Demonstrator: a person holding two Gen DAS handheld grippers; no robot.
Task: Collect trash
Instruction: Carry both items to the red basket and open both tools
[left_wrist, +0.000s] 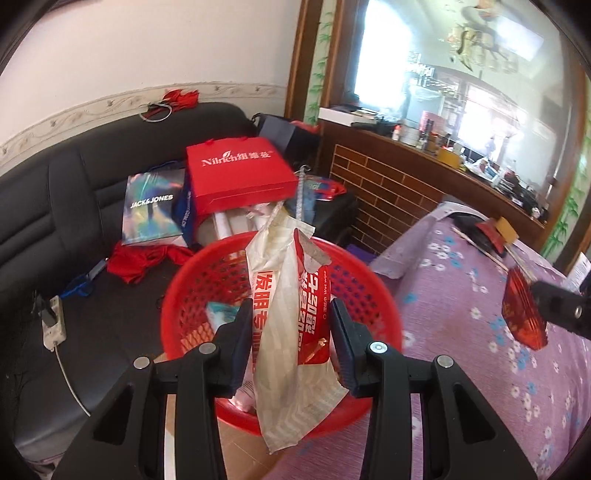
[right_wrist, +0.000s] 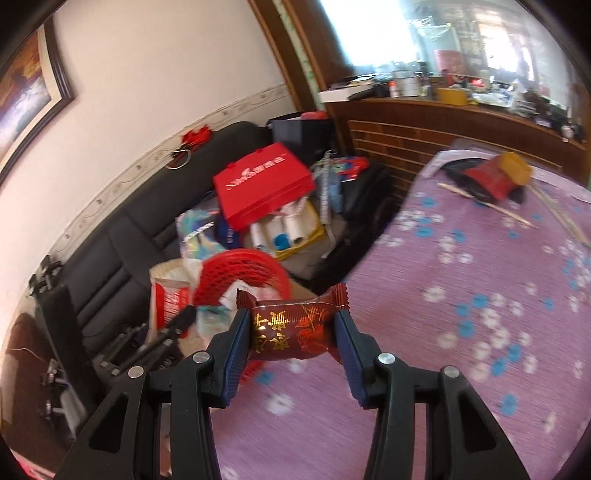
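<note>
While the left gripper (left_wrist: 291, 325) hangs over the red plastic basket (left_wrist: 373, 295), its jaws pinch a long white-and-red wet-wipe wrapper (left_wrist: 291, 314) that dangles into the basket's mouth. At the left wrist view's right edge, the right gripper's dark red packet shows above the purple floral cloth (left_wrist: 461, 332).

From the right wrist, the right gripper (right_wrist: 293, 336) clamps a dark red snack packet (right_wrist: 291, 328) with gold lettering above the cloth (right_wrist: 443, 350), beside the basket (right_wrist: 240, 273).

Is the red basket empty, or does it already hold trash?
Not empty. The left wrist view shows packets lying inside the basket, below the wrapper between the left gripper fingers. How full it is, cannot tell.
</note>
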